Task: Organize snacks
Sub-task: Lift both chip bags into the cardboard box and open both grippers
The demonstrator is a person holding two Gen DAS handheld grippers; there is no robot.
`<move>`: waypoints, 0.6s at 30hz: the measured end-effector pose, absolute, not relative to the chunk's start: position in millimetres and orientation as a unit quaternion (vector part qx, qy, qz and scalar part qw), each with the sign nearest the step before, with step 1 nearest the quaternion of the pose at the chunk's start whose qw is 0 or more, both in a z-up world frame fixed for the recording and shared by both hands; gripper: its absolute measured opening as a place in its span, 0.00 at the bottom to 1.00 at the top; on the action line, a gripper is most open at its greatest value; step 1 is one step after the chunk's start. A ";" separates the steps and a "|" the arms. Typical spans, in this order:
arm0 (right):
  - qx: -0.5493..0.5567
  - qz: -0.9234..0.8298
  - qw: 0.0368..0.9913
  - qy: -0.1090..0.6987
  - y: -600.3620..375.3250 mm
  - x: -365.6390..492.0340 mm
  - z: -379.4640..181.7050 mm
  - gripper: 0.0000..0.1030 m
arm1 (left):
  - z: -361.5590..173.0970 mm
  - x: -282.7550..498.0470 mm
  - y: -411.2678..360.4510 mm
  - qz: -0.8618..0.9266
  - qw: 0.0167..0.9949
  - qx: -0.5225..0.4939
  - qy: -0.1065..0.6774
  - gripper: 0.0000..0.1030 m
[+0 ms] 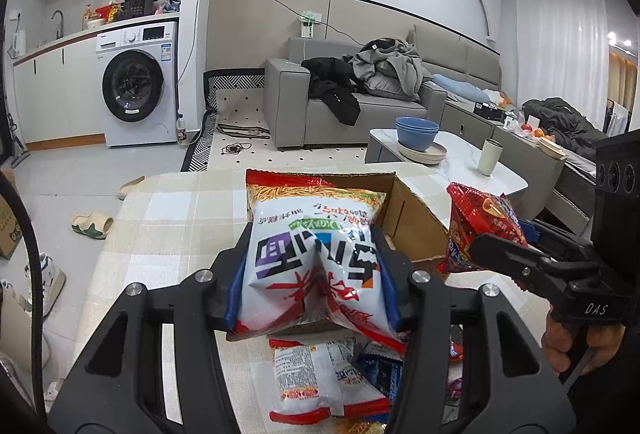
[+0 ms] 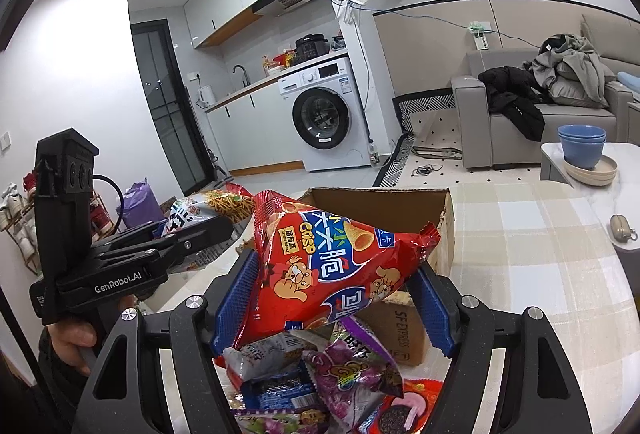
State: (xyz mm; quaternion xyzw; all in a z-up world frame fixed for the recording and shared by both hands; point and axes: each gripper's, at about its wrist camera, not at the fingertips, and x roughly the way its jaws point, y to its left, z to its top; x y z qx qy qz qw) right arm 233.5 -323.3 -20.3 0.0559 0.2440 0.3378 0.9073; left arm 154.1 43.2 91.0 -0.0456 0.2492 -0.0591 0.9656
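1. Centrally in the left wrist view, the left gripper [image 1: 314, 270] is clenched on a white-and-red noodle snack bag [image 1: 312, 254], its blue pads [image 1: 237, 282] denting both sides of the bag.
2. Behind that bag sits an open cardboard box [image 1: 412, 214] on the checked tablecloth [image 1: 176, 214].
3. At centre in the right wrist view, the right gripper [image 2: 332, 294] grasps a red crisp bag [image 2: 328, 266], raised in front of the box.
4. Along the lower edge, more packets [image 2: 320, 386] lie heaped on the cloth, a purple one [image 2: 356, 370] among them.
5. Upper right, blue bowls [image 2: 582, 146] rest on plates.
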 end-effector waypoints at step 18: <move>0.038 0.326 0.921 0.208 -301.1 251.9 -10.4 0.72 | 59.8 219.3 40.8 -0.045 0.958 -0.044 0.278 0.48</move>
